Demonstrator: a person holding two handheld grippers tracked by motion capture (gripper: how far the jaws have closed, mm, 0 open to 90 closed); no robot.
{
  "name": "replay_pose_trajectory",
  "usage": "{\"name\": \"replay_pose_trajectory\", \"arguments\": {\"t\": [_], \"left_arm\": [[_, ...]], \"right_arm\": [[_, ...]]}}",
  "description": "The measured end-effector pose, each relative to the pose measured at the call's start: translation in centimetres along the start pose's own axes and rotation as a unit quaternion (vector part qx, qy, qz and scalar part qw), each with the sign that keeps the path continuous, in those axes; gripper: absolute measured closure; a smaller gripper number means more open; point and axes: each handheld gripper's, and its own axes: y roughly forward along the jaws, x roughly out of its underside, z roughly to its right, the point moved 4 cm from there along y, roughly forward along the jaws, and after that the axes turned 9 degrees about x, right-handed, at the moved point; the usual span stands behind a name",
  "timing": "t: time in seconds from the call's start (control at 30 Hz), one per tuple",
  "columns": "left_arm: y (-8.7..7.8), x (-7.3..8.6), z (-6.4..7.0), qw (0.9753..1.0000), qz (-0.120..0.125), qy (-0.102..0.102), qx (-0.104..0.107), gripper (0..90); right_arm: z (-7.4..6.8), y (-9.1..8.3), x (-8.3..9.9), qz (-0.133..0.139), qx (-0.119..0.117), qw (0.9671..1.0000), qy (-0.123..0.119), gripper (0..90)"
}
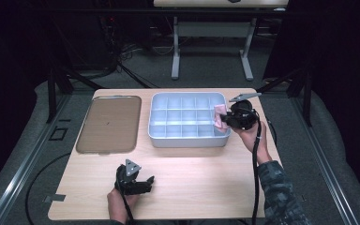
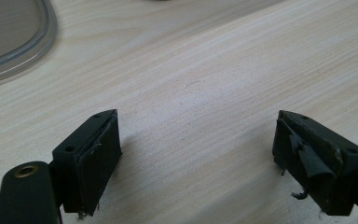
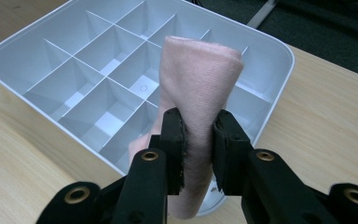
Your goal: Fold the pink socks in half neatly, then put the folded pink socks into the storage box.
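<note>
Your right gripper point(image 3: 199, 140) is clamped on the rolled pink cloth point(image 3: 200, 84), hanging over the divided tray's point(image 3: 279, 56) right-hand cells. It looks soft and light, so stay gripped mid-roll. Your left gripper point(image 2: 196, 154) sits wide open, holding nothing.

Pink cloth point(image 3: 193, 93), pale grey tray point(image 3: 23, 37) (black jaws), light wood table point(image 1: 206, 187).

A light wood-grain table point(image 1: 206, 187) stands on grey carpet point(image 1: 206, 65) in a dim room whose edges fall into near blackness. Beyond it, a second table point(image 1: 215, 3) rests on a pale metal frame point(image 1: 176, 51) with two legs and flat feet, and dark cables point(image 1: 122, 56) lie tangled on the floor at the left. Black struts point(image 1: 56, 79) slant down at both far corners.
</note>
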Motion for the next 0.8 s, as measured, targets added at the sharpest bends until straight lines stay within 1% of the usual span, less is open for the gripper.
{"name": "replay_pose_trajectory", "arguments": {"t": [0.2,0.23,0.37,0.57,0.77,0.8], "left_arm": [[0.0,0.0,0.0,1.0,0.0,0.0,0.0,15.0],[0.0,0.0,0.0,1.0,0.0,0.0,0.0,15.1],[0.0,0.0,0.0,1.0,0.0,0.0,0.0,15.1],[0.0,0.0,0.0,1.0,0.0,0.0,0.0,15.1],[0.0,0.0,0.0,1.0,0.0,0.0,0.0,15.1],[0.0,0.0,0.0,1.0,0.0,0.0,0.0,15.1]], "right_arm": [[0.1,0.8,0.1,-0.005,0.003,1.0,0.0,75.8],[0.1,1.1,0.3,-0.005,0.009,0.9999,-0.004,75.8],[0.1,1.7,0.9,-0.015,0.012,0.9998,-0.011,75.8],[0.3,2.5,1.3,-0.016,0.012,0.9998,-0.005,75.9],[0.4,3.2,1.5,-0.022,0.013,0.9996,-0.007,75.8],[0.4,3.4,1.5,-0.023,0.014,0.9996,-0.004,75.8]]}}
